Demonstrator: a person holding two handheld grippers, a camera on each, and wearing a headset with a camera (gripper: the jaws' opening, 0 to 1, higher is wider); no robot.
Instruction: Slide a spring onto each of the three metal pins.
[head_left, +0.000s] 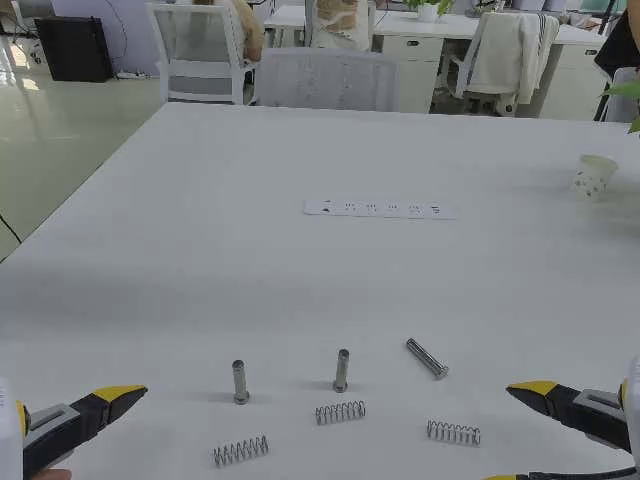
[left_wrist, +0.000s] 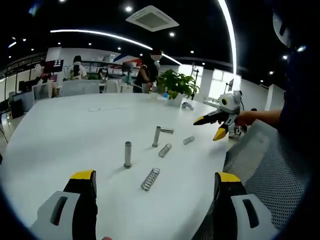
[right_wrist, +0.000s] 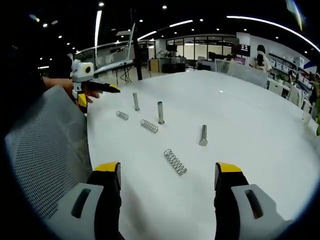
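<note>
Two metal pins stand upright on the white table (head_left: 300, 290), one on the left (head_left: 240, 382) and one in the middle (head_left: 341, 370). A third pin (head_left: 427, 358) lies on its side to the right. Three loose springs lie in front of them: left (head_left: 241, 451), middle (head_left: 340, 412), right (head_left: 453, 432). My left gripper (left_wrist: 155, 176) is open and empty at the near left edge, its nearest spring (left_wrist: 150, 178) lying ahead between the jaws. My right gripper (right_wrist: 168, 167) is open and empty at the near right, facing another spring (right_wrist: 175, 161).
A white power strip (head_left: 378, 209) lies mid-table and a paper cup (head_left: 596, 176) stands at the far right. Mesh office chairs (head_left: 325, 78) line the far edge. Another mesh chair (left_wrist: 255, 160) sits at the near edge by me.
</note>
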